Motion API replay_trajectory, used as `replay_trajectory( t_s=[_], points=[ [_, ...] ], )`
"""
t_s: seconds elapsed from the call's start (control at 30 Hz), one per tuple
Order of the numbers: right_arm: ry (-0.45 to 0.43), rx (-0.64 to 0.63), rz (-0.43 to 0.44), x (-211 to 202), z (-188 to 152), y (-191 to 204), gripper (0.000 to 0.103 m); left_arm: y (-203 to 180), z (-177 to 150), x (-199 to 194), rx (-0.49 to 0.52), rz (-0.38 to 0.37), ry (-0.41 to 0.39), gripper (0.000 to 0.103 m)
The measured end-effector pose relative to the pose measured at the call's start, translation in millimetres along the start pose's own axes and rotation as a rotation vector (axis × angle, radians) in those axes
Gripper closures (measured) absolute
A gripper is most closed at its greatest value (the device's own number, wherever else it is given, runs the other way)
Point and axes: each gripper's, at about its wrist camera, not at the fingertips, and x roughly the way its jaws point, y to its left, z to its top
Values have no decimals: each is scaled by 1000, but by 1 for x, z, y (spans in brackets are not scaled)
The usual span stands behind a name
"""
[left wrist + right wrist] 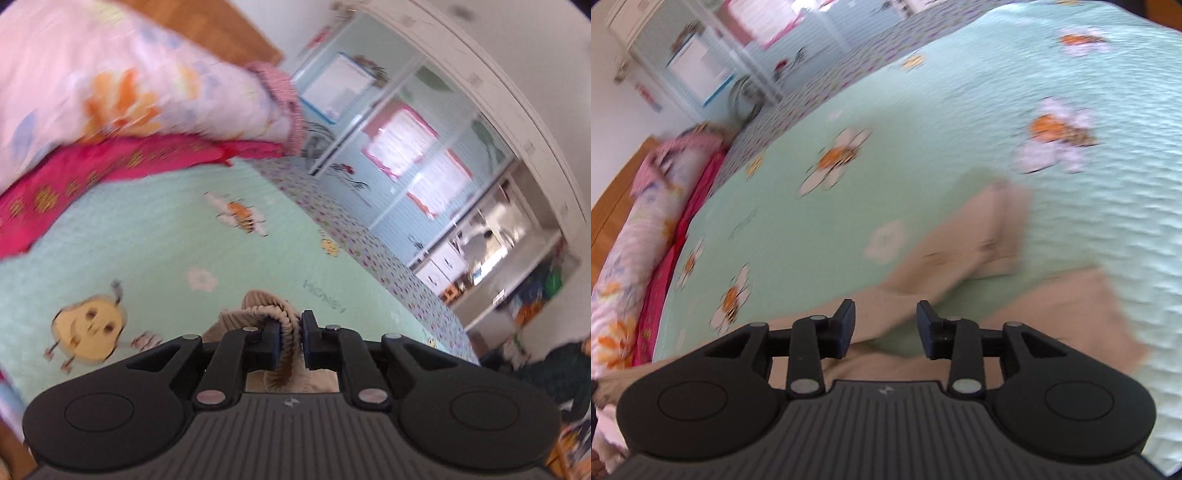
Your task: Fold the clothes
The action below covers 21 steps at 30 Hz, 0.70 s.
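Observation:
A beige garment lies on a mint-green bedspread printed with bees and flowers. In the left wrist view my left gripper point(290, 334) is shut on the garment's gathered elastic waistband point(286, 332), and ribbed beige cloth point(258, 306) bunches just beyond the fingertips. In the right wrist view my right gripper point(885, 325) is open just above the bed, with nothing pressed between its fingers. The beige garment point(964, 254) spreads flat ahead of it and to the right, with two leg-like parts reaching away. Green bedspread shows through the gap between the fingers.
A floral pillow point(110, 81) and a magenta cloth point(110, 166) lie at the head of the bed by a wooden headboard point(221, 29). The bedspread point(849, 92) extends far ahead. White-framed glass doors point(424, 147) and shelving stand past the bed's edge.

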Motion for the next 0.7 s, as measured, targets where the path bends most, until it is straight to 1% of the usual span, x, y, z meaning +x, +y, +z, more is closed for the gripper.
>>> replay_trajectory(
  t_s=[0.07, 0.13, 0.23, 0.33, 0.4, 0.47, 0.57, 0.63, 0.7],
  points=[
    [-8, 40, 5, -11, 0, -20, 60, 12, -14, -5, -19, 38, 39, 92],
    [21, 87, 20, -13, -9, -35, 59, 21, -29, -10, -44, 63, 80, 92],
    [69, 161, 40, -15, -26, -57, 59, 34, -42, -18, -92, 77, 88, 92],
    [100, 268, 68, -17, -43, -78, 59, 37, -42, -21, -127, 65, 82, 92],
    [139, 361, 115, -16, -57, -91, 58, 29, -37, -22, -115, 51, 76, 92],
    [200, 425, 177, -9, -74, -93, 57, 17, -33, -23, -103, 25, 75, 92],
    [277, 456, 243, 7, -98, -82, 57, -3, -27, -25, -84, -16, 72, 91],
    [266, 468, 252, 14, -104, -75, 57, -19, -20, -29, -57, -54, 66, 91],
    [223, 519, 261, 18, -98, -77, 57, -35, -13, -35, -34, -97, 56, 91]
  ],
)
